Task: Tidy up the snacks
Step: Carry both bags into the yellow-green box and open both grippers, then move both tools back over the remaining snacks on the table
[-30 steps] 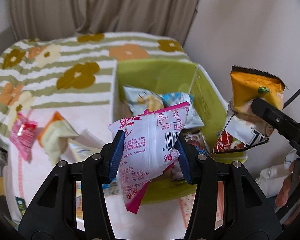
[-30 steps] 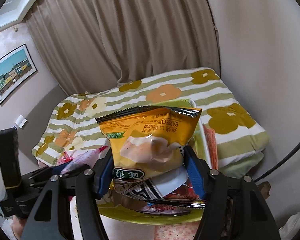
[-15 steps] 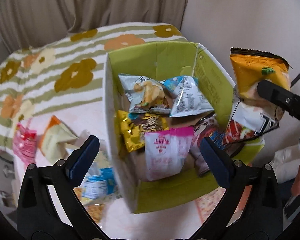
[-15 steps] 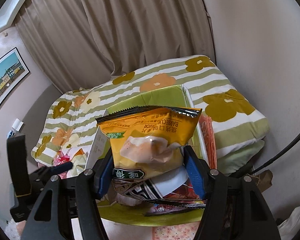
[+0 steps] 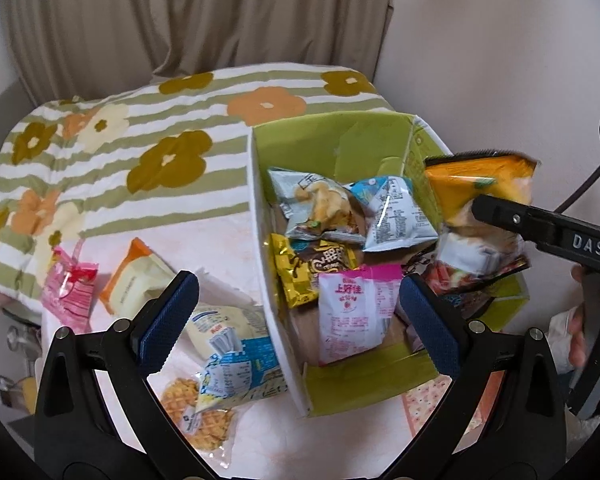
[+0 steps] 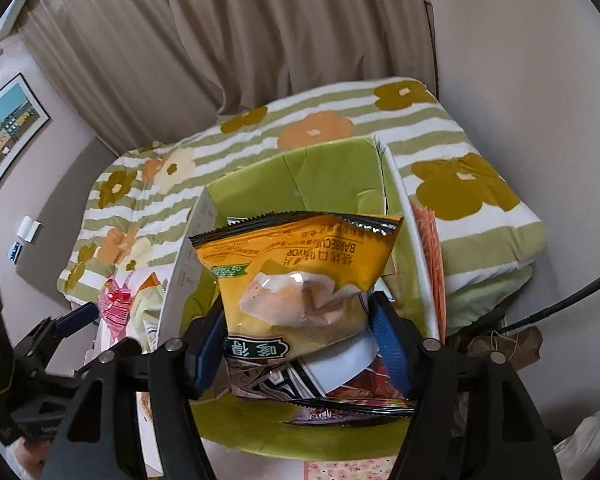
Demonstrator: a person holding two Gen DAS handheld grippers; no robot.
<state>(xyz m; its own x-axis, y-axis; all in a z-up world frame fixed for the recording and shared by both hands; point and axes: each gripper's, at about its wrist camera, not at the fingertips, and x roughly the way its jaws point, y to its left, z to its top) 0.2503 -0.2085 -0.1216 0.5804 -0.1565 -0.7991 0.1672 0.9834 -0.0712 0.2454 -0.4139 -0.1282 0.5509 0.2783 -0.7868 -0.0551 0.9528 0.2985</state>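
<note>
A green cardboard box (image 5: 370, 392) stands on the bed and holds several snack bags, among them a pink-topped white bag (image 5: 352, 312), a gold bag (image 5: 300, 272) and two pale blue bags (image 5: 320, 208). My left gripper (image 5: 296, 320) is open and empty above the box's near left wall. My right gripper (image 6: 296, 348) is shut on an orange barbecue chip bag (image 6: 296, 264), held over the box (image 6: 332, 164); the bag also shows in the left wrist view (image 5: 480, 192) at the box's right side.
Loose snacks lie left of the box: a pink packet (image 5: 70, 292), an orange-edged cream packet (image 5: 134, 280), a blue-and-white bag (image 5: 236, 368) and a waffle packet (image 5: 204, 420). A flowered striped blanket (image 5: 140, 140) covers the bed behind. Curtain and wall stand beyond.
My left gripper opened and let go of the pink-topped white bag, which now lies in the box. My right gripper has brought the orange bag closer over the box.
</note>
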